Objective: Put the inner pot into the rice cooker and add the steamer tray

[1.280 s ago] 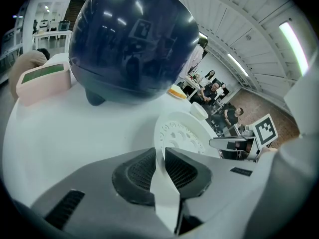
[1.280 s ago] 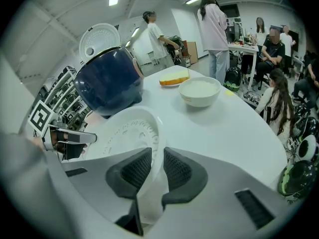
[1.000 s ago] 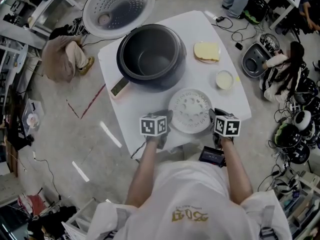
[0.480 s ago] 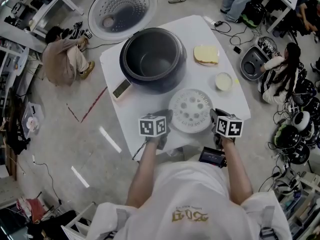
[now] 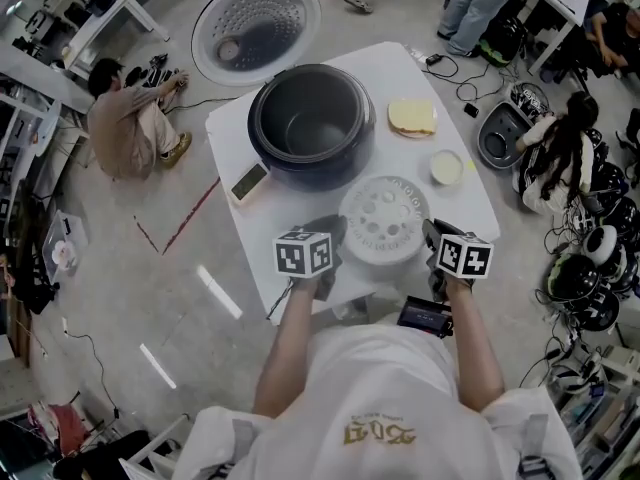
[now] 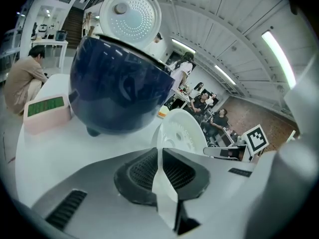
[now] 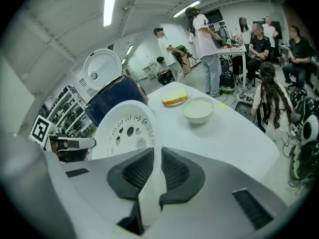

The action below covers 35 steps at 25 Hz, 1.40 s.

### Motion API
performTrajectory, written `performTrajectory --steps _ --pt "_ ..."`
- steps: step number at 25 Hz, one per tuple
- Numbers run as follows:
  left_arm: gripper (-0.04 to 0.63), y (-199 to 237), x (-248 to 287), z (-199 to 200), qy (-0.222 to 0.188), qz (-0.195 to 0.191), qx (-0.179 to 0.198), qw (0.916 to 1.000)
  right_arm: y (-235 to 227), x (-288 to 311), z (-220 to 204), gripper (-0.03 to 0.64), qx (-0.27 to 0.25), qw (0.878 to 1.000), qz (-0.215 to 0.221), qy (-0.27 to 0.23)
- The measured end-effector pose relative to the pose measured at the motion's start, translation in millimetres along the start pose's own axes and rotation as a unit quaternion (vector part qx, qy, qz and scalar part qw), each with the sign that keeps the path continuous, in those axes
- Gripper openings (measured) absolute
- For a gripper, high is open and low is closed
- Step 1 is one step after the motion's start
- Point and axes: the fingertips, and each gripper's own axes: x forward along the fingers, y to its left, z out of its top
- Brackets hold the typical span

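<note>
The steamer tray [image 5: 383, 220] is lifting off the near table [image 5: 470, 203], with the left gripper [image 5: 328, 236] and right gripper [image 5: 433, 236] pinching its side rims, jaws having just been tightening. Beyond, the rice cooker [image 5: 305, 176] is seemingly already holding the inner pot [image 5: 312, 123].

White round perforated steamer tray [image 5: 383, 220] was held by opposite rims, roughly level, just before the dark rice cooker [image 5: 312, 123], lid [image 5: 257, 30] open.

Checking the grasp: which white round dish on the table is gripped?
The perforated steamer tray, nearest the person: the left gripper and right gripper, jaws just closing further, pinch its rim. The small bowl farther back sits untouched.
</note>
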Motion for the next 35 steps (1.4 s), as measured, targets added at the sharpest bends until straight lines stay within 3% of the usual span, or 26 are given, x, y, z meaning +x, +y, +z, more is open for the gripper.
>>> performTrajectory --steps 20,28,35 --pt "0.044 -27.5 -47.6 45.3 -0.067 -0.035 0.019 0.997 47.4 -60.9 53.8 0.049 0.019 0.994 0.047 -0.094" --pt "0.043 -43.8 -69.4 73.7 -0.1 -0.039 0.044 0.9933 59.3 -72.0 75.4 0.049 0.011 0.991 0.065 -0.117" --pt "0.043 -45.2 -88.7 96.6 -0.13 -0.044 0.044 0.9895 82.1 -82.1 103.2 0.049 -0.01 0.987 0.083 -0.14"
